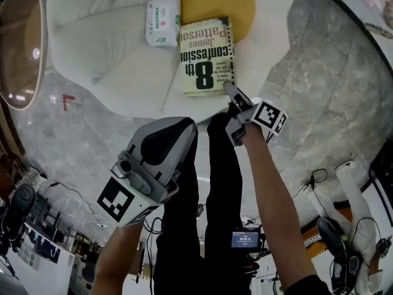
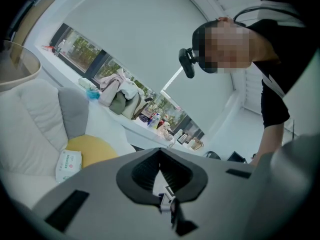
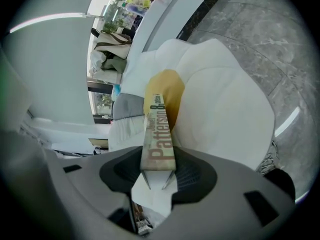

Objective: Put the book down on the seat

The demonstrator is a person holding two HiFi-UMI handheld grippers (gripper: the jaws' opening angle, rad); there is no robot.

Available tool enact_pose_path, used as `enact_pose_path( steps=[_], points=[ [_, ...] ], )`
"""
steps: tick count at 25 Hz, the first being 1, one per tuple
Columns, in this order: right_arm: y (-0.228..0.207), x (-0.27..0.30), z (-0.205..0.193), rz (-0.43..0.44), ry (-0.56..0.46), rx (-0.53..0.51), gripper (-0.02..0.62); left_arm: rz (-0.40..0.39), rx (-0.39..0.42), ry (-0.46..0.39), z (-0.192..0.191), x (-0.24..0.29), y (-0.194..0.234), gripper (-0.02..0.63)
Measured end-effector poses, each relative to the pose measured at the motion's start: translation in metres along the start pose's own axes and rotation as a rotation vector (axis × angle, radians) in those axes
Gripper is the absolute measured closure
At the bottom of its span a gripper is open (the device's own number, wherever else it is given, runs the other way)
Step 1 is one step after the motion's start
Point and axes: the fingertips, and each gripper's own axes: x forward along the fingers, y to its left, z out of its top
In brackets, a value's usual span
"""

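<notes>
While the right gripper (image 1: pixel 229 90) is pinching the spine corner of the book (image 1: pixel 207 55) between its fingers over the white seat (image 1: pixel 110 66), near the seat's front edge, and the left gripper (image 2: pixel 160 151) is hanging with its fingers together on nothing, a tilted release is risking a slide to the floor (image 1: pixel 319 72).

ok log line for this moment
phase: placing | right gripper: shut on book spine | book: flat over white seat, beside tissue pack | left gripper: shut, empty
</notes>
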Motion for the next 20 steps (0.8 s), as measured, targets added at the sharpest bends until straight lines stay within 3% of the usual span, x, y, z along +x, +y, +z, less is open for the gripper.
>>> enact_pose_path(
  steps=[4,8,11,20],
  points=[
    [-0.003,0.003,-0.005,-0.032,0.045,-0.046,0.408,-0.004,0.001,0.007,-0.003,0.003,-0.001,0.594],
    [-0.008,0.006,-0.011,-0.080,0.096,-0.102,0.328,-0.008,-0.018,0.007,-0.006,0.003,-0.001,0.594],
    [-0.012,0.007,-0.017,-0.128,0.148,-0.139,0.311,-0.011,-0.022,0.017,-0.008,0.003,-0.002,0.594],
    [-0.034,0.000,-0.028,-0.186,0.173,-0.071,0.308,-0.012,-0.028,0.029,-0.017,0.003,-0.004,0.594]
  ],
)
